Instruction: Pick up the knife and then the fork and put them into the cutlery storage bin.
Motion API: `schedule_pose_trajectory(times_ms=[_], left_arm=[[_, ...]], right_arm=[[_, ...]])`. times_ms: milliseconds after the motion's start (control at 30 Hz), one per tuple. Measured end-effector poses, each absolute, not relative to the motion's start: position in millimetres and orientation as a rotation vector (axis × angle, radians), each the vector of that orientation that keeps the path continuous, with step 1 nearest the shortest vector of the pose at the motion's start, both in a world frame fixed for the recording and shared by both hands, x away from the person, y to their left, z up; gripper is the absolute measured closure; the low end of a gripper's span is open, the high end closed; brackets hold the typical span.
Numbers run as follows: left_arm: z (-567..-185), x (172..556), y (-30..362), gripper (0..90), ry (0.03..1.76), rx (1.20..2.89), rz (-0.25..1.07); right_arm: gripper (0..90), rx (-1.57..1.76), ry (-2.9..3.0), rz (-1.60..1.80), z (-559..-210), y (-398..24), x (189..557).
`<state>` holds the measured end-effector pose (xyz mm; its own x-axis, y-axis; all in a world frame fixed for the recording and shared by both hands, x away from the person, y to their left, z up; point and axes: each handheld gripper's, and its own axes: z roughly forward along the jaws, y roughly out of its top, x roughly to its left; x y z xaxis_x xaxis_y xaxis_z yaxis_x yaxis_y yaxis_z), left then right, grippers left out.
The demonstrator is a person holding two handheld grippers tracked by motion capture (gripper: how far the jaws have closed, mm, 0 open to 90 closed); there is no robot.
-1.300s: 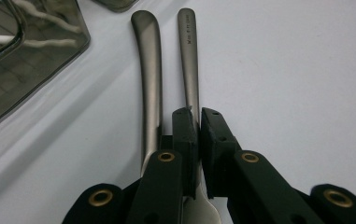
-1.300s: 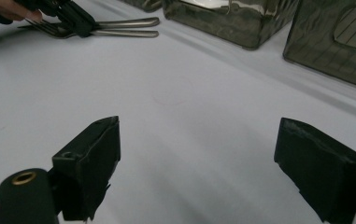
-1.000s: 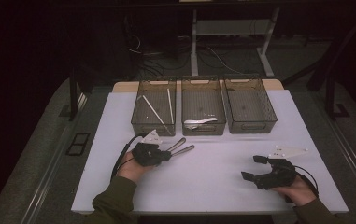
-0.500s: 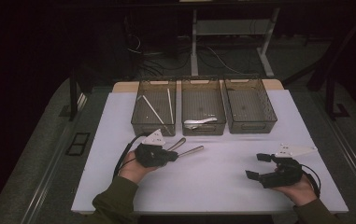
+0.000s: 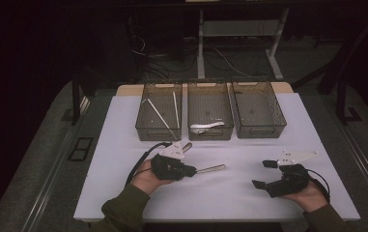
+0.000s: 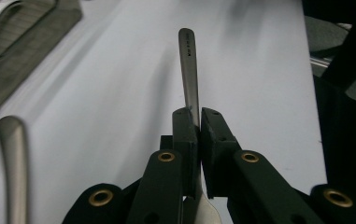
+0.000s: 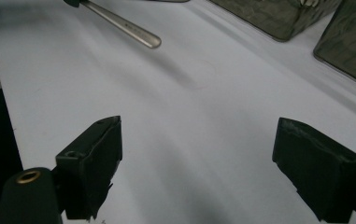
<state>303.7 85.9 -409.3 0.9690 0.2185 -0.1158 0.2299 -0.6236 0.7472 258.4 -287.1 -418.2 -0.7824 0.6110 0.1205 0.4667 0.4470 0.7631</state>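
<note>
My left gripper [image 5: 190, 170] hovers over the white table's near left part, shut on a metal utensil [image 5: 211, 168] whose handle points right. Its own view has the jaws [image 6: 199, 123] pressed together on that slim handle [image 6: 188, 65], which runs away from me. A second metal utensil [image 5: 186, 146] lies on the table just behind this gripper, and its rounded handle [image 6: 13, 158] appears at the left of the left gripper view. At the near right, my right gripper [image 5: 260, 174] stands open and holds nothing. In its own view the pads [image 7: 199, 158] are far apart over bare table, with the held utensil's handle [image 7: 129, 29] farther off.
Three dark mesh baskets stand in a row at the back of the white table [image 5: 230, 193]. The left basket [image 5: 145, 129] holds thin sticks, the middle basket [image 5: 209, 134] a pale utensil, and the right basket [image 5: 259, 131] looks bare. Floor and cables lie beyond.
My left gripper has moved right and a little toward me with the utensil in it, and the handle now points more squarely right. The second utensil stays on the table. The right gripper has barely shifted.
</note>
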Motion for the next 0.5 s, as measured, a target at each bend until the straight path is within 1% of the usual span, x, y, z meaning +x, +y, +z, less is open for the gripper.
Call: schedule_pose_trajectory(times_ms=[167, 200, 333, 367, 500], left_arm=[[-409, 298, 74, 84.5, 0.269, 2.257, -0.053], [-409, 297, 72, 84.5, 0.252, 2.258, -0.057], [-408, 292, 65, 84.6, 0.193, 2.273, -0.073], [-408, 291, 63, 84.5, 0.184, 2.276, -0.076], [-407, 286, 55, 84.5, 0.138, 2.286, -0.089]], right_arm=[[19.1, 0.916, 2.572, 1.259, -417, -283, 259], [21.6, 0.9, 2.589, 1.26, -417, -282, 260], [24.8, 0.847, 2.631, 1.271, -416, -276, 260], [27.4, 0.822, 2.651, 1.278, -414, -271, 260], [29.8, 0.774, 2.678, 1.279, -411, -263, 261]])
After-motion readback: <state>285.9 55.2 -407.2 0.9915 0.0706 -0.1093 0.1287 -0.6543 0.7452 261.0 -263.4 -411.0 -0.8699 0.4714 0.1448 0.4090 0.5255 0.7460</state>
